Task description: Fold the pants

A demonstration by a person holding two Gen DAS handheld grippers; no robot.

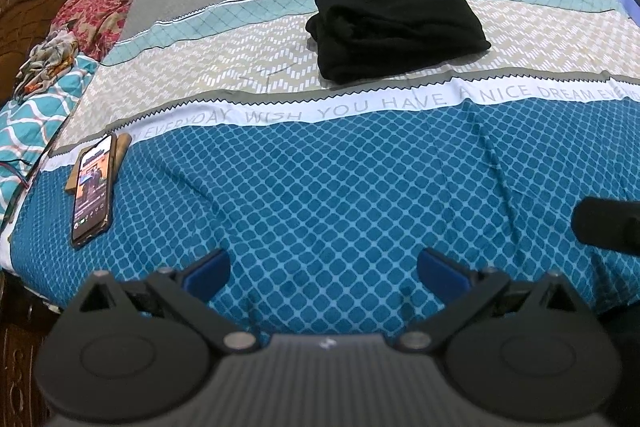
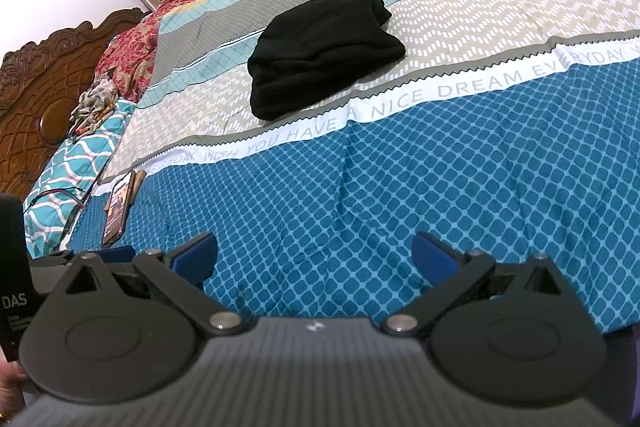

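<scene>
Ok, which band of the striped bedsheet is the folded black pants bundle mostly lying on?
The folded black pants bundle lies mostly on the beige band with white dashes; unlike the blue diamond band, it sits beyond the white lettered strip.

The pants [image 1: 396, 27] are black, of a soft, matte cloth, and lie folded into a thick, compact bundle on the bed [image 1: 320, 187]. The bundle is roughly rectangular with rounded corners, several layers deep; the stacked layer edges show along its left side in the left wrist view. One far corner bulges out a little, seen at the upper right of the bundle in the right wrist view [image 2: 320, 55]. It rests on the beige zigzag band of the bedspread, its far edge reaching the teal stripe, its near edge just short of the white lettered band. Waistband and leg ends cannot be told apart, the cloth being too dark.
</scene>
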